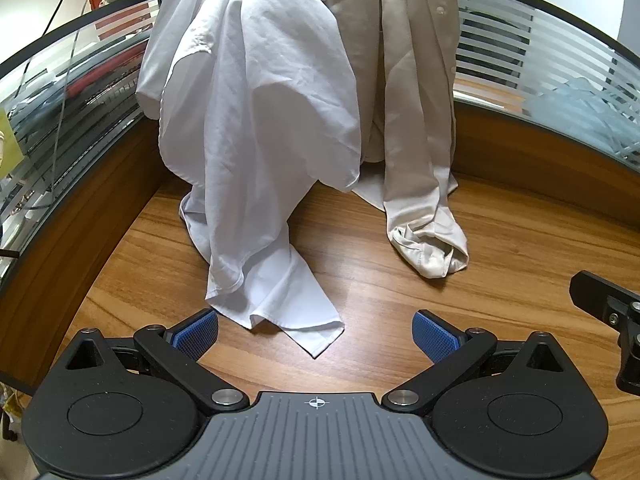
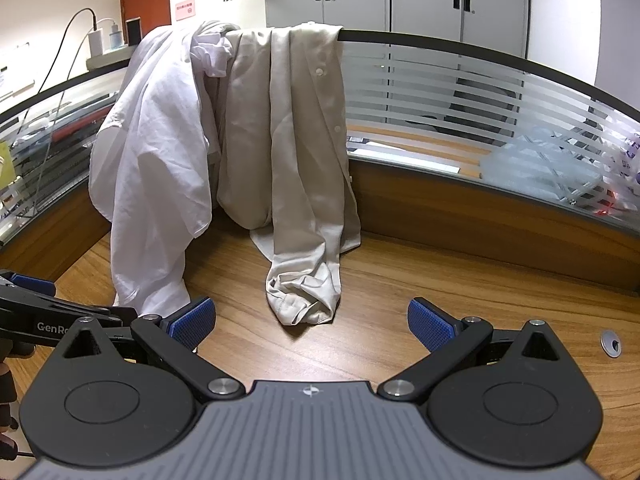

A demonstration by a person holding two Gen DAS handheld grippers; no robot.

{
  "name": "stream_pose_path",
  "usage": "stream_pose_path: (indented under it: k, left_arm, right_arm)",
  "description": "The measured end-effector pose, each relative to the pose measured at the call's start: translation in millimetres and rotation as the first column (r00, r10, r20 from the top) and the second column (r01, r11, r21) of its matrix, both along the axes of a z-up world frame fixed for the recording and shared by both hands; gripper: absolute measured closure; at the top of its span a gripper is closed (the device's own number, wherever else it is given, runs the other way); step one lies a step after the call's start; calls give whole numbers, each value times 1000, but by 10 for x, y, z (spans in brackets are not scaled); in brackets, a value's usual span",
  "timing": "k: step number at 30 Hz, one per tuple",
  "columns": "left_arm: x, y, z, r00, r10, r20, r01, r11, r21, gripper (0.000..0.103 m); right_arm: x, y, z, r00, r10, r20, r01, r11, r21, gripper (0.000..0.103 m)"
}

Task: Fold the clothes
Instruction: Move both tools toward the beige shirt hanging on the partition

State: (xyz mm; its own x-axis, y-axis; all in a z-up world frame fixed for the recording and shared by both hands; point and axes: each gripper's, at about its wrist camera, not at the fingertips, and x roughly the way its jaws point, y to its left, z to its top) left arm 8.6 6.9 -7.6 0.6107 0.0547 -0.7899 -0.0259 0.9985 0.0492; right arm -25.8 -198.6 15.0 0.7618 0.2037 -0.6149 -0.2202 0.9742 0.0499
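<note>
Your left gripper (image 1: 316, 334) and right gripper (image 2: 310, 322): jaws spread wide, nothing between. White shirt (image 1: 256, 128) hangs lengthwise off partition (image 2: 440, 46), hem ahead of left jaws. Beige shirt (image 2: 296, 152) beside it, cuff ahead of right jaws on desk (image 2: 400, 280).

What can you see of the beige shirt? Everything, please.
The beige shirt is thin woven cloth with small pale buttons along one front edge. It is unfolded, draped over the top rail of the desk partition and hanging down in long creases. Its lowest part, seemingly a sleeve end, lies bunched on the wooden desk. On its left it overlaps the white garment hung on the same rail. Neither gripper touches it; the right gripper is open, pointed towards the bunched end.
</note>
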Motion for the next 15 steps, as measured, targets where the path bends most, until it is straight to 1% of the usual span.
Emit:
stream_pose_path:
  k: [6, 15]
  left_arm:
    - [3, 7, -6, 1000, 6, -3, -6, 1000, 0, 0]
    - [11, 17, -29, 1000, 7, -12, -7, 1000, -4, 0]
  right_arm:
    - [-7, 22, 5, 1000, 10, 3, -10, 1000, -7, 0]
    - [20, 1, -17, 1000, -4, -13, 4, 1000, 0, 0]
